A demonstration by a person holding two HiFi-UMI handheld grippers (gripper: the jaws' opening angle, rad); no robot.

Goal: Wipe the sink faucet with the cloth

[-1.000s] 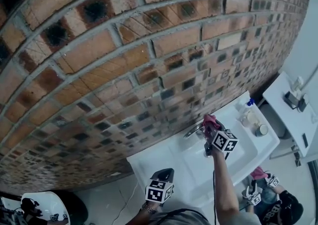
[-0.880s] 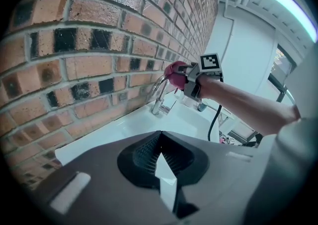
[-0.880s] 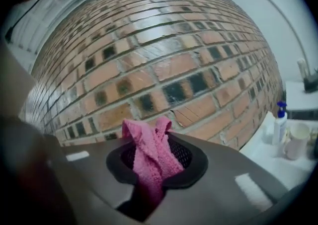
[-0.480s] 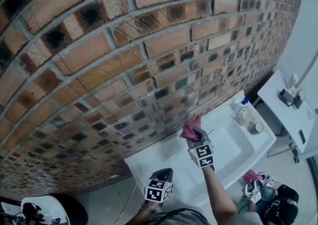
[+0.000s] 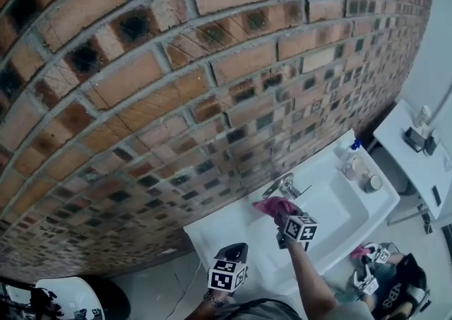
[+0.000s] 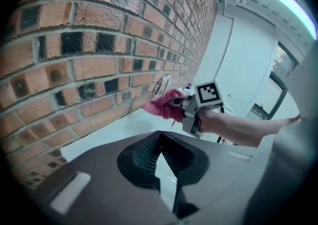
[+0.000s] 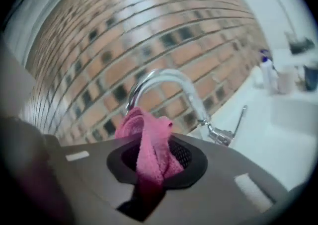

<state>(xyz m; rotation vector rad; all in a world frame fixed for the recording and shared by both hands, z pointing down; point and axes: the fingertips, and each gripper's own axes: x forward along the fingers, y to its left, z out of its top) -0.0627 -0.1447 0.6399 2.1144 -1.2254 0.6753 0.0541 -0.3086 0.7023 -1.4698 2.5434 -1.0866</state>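
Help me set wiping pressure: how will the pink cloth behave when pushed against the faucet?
Probably floppy: the cloth folds and bunches above the right gripper, so it should drape around the curved faucet rather than push stiffly. Its fuzzy weave likely drags rather than slips on the metal. It seems light, held by one pinched part.

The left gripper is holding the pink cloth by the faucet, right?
No, the right gripper holds the pink cloth by the faucet; the right gripper view shows it pinched between its jaws. The left gripper holds nothing.
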